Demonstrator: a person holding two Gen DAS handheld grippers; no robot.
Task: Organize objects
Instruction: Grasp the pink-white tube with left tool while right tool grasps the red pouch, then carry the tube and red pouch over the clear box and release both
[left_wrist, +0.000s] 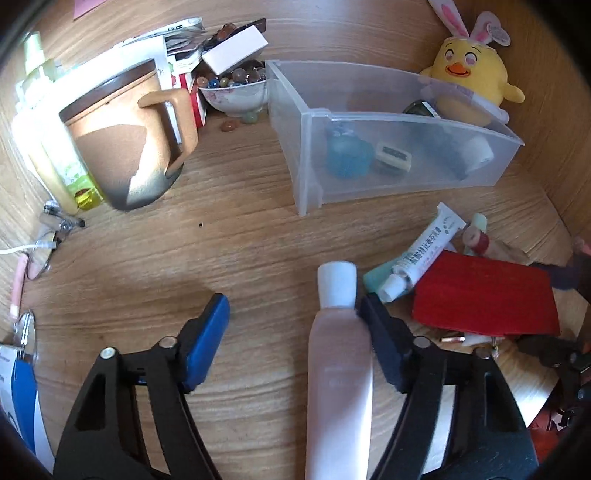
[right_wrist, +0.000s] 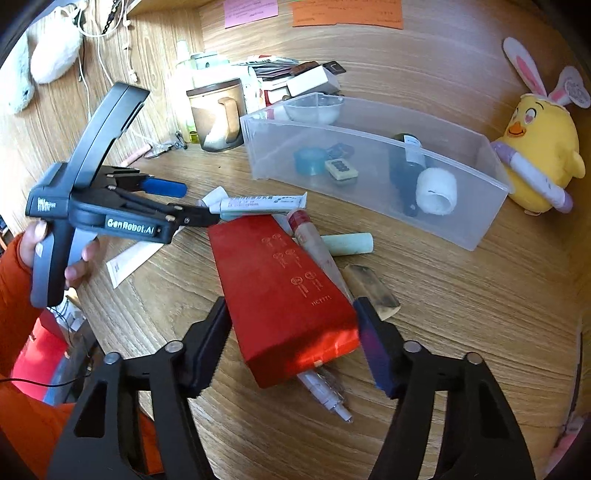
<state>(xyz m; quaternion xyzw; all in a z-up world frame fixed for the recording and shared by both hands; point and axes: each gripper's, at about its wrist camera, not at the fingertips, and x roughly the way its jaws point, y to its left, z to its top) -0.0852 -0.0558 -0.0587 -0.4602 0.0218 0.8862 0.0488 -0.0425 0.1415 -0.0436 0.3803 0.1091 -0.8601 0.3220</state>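
Left tongs (left_wrist: 291, 314) spread wide, pink bottle (left_wrist: 340, 369) against one finger, base cut off. Right tongs (right_wrist: 291, 325) wide, straddling red box (right_wrist: 280, 295); tubes beneath partly hidden.

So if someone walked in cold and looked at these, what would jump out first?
Probably the bright red rectangular box on the wooden desk, framed by the open right gripper. Next, the yellow plush chick with bunny ears by the back wall, just behind the clear plastic bin.
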